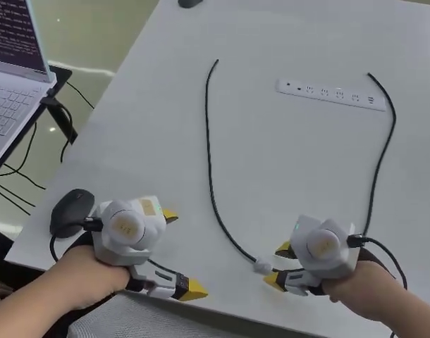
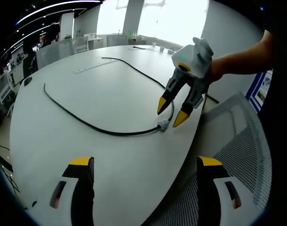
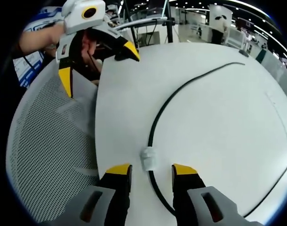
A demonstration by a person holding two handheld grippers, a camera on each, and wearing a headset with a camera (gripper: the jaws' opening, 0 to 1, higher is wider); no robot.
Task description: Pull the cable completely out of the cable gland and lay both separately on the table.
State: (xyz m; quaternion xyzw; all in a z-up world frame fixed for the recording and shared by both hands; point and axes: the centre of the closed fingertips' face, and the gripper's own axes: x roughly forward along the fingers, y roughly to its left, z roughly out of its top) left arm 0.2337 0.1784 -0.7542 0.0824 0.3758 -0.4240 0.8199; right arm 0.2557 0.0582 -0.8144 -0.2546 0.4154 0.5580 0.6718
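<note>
My right gripper (image 3: pixel 151 169) hangs part open, empty, over the cable gland (image 3: pixel 148 159). I'd pinch it squarely, then bring the wide-open, empty left gripper (image 2: pixel 145 161) onto the cable (image 3: pixel 155 122).

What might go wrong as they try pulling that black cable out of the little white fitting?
The cable gland lies near the table edge; a nudge from the open right gripper might knock it off. The left gripper holds nothing, so a one-sided pull may just drag the whole loose cable along.
</note>
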